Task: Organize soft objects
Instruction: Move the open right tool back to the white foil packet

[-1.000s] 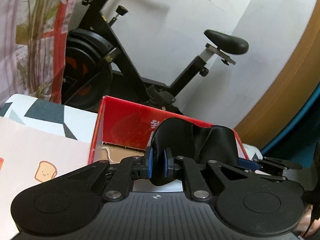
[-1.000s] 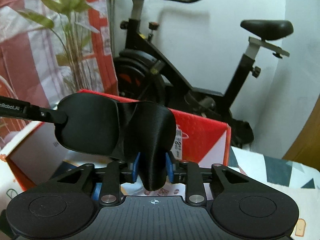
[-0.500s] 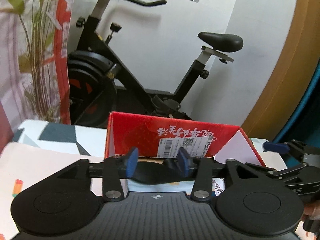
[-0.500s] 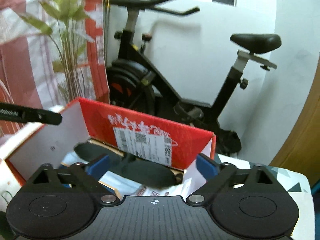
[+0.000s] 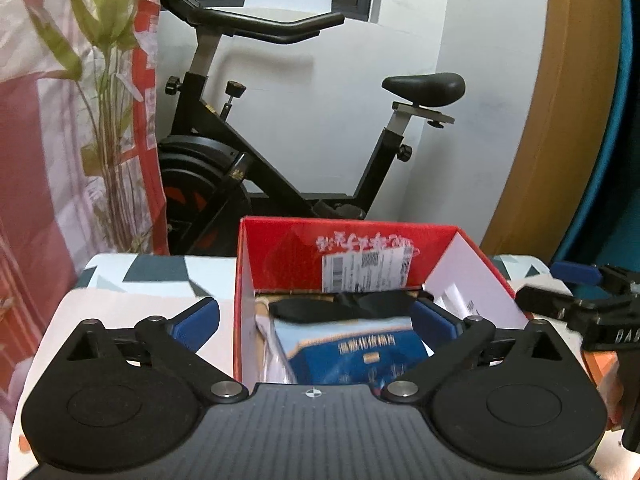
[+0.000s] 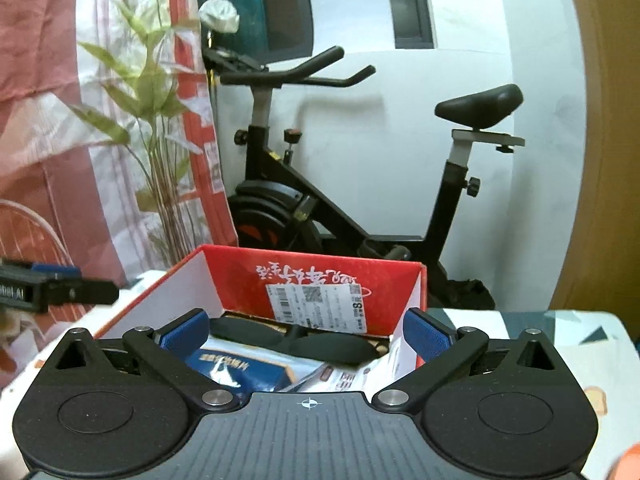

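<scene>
A black soft eye mask (image 5: pixel 344 306) lies inside the open red cardboard box (image 5: pixel 280 240), on top of a blue-and-white packet (image 5: pixel 352 356). It also shows in the right wrist view (image 6: pixel 304 342), in the same box (image 6: pixel 240 268). My left gripper (image 5: pixel 316 326) is open and empty, held in front of and above the box. My right gripper (image 6: pixel 306 336) is open and empty, also above the box's near side. Each gripper's fingers show at the edge of the other's view.
The box stands on a table with a patterned cloth (image 5: pixel 160 276). Behind it stands a black exercise bike (image 5: pixel 280 152) against a white wall. A plant (image 6: pixel 152 120) and a red-and-white curtain are at the left. A wooden door frame (image 5: pixel 560 120) is at the right.
Both grippers held the black eye mask above the box a second ago. Both opened, the mask dropped into the box, and both grippers have drawn back and up.
</scene>
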The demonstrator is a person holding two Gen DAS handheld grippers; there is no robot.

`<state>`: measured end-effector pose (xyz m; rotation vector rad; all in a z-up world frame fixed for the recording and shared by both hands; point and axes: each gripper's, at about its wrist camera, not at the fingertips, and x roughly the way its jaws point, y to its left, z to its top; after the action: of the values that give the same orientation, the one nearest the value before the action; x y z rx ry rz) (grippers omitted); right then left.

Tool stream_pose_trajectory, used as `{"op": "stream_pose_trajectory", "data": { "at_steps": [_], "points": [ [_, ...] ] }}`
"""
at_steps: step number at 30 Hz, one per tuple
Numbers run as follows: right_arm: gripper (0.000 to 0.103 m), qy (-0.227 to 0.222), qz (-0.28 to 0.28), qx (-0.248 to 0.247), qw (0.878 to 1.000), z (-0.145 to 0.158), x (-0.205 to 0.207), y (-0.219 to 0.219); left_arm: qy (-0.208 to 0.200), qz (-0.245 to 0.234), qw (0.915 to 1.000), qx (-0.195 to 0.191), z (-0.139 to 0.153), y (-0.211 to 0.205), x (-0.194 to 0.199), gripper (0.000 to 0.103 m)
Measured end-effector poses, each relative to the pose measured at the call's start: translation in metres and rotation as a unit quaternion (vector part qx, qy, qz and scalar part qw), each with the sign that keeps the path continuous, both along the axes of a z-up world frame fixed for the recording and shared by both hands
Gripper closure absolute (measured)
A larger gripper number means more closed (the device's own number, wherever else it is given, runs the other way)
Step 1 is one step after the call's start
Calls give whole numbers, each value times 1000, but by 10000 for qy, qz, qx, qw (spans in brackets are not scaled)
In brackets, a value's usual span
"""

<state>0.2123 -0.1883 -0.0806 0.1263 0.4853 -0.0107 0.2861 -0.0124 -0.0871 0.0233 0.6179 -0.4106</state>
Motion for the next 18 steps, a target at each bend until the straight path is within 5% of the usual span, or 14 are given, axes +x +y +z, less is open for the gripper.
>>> {"op": "stream_pose_trajectory", "data": {
  "at_steps": [6, 18],
  "points": [
    [0, 74, -159, 397, 9991, -12, -33, 1, 51, 46, 10000, -24, -15, 9, -36, 0],
    [0, 447, -12, 518, 9977, -54, -78, 22, 840, 149, 9963, -57, -62, 9, -79, 0]
  ]
}}
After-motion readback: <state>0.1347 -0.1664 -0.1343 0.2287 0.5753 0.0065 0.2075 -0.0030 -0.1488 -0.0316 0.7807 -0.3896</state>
